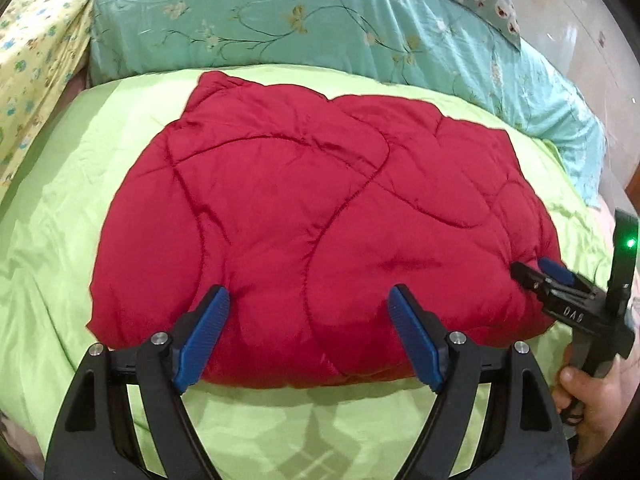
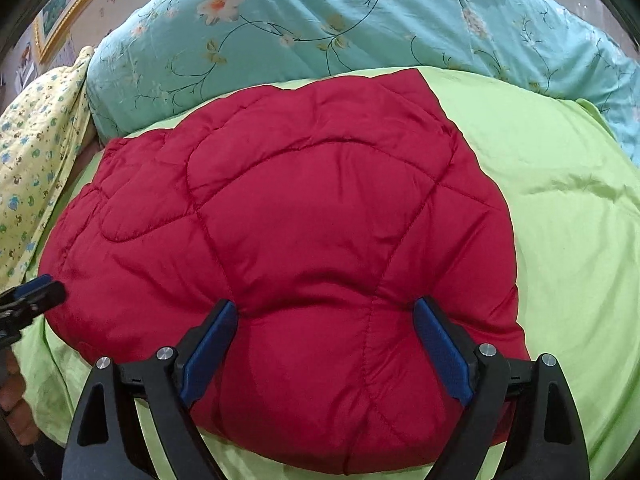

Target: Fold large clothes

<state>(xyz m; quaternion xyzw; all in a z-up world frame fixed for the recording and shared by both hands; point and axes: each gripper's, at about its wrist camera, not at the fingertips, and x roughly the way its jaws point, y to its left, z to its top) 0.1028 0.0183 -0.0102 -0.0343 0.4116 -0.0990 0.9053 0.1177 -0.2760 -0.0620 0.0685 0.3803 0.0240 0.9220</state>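
A folded red quilted jacket (image 1: 320, 216) lies on the green bedsheet (image 1: 60, 220). The left gripper (image 1: 308, 300) and right gripper (image 2: 326, 314) both gape wide at its near edge, holding nothing.

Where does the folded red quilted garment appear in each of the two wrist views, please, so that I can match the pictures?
Left wrist view: the red quilted garment fills the centre, on the green sheet, with the right tool at its right edge.
Right wrist view: it lies centre-left, with the left tool at its left edge.
Shared landmark: the teal floral quilt bunched behind it.
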